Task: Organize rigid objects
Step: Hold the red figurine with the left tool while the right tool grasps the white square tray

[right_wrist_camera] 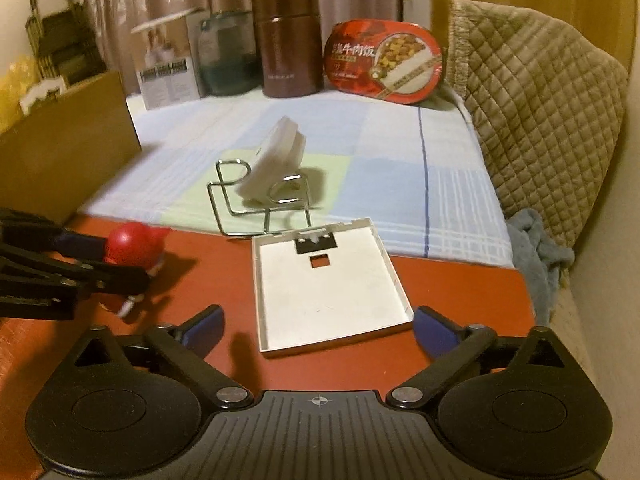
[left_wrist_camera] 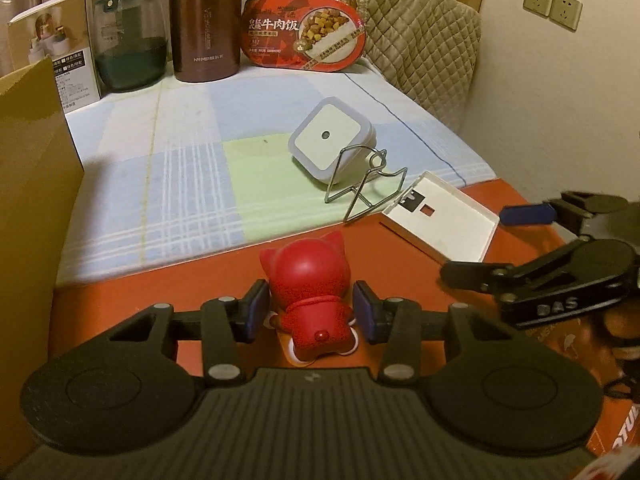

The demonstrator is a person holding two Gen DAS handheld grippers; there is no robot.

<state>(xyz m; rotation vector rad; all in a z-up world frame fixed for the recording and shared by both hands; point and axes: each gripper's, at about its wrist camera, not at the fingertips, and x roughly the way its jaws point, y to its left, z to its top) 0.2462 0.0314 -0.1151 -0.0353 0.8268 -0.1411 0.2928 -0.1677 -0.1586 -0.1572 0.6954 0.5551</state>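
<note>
A red cat figurine [left_wrist_camera: 310, 300] stands on the red table surface [left_wrist_camera: 160, 284] between the blue pads of my left gripper [left_wrist_camera: 310, 312], which is shut on it; it also shows in the right wrist view [right_wrist_camera: 132, 240]. My right gripper [right_wrist_camera: 318, 330] is open, its fingers on either side of the near edge of a shallow white tray [right_wrist_camera: 324, 284], seen too in the left wrist view [left_wrist_camera: 444, 220]. A wire stand [left_wrist_camera: 364, 184] and a white square night light [left_wrist_camera: 332, 146] sit beyond, on the checked cloth [left_wrist_camera: 180, 168].
At the back stand a brown thermos [left_wrist_camera: 204, 20], a glass jar [left_wrist_camera: 130, 40], a white carton [left_wrist_camera: 60, 48] and a red meal box [left_wrist_camera: 304, 32]. A cardboard box [left_wrist_camera: 28, 184] is on the left. A quilted cushion [right_wrist_camera: 536, 120] is on the right.
</note>
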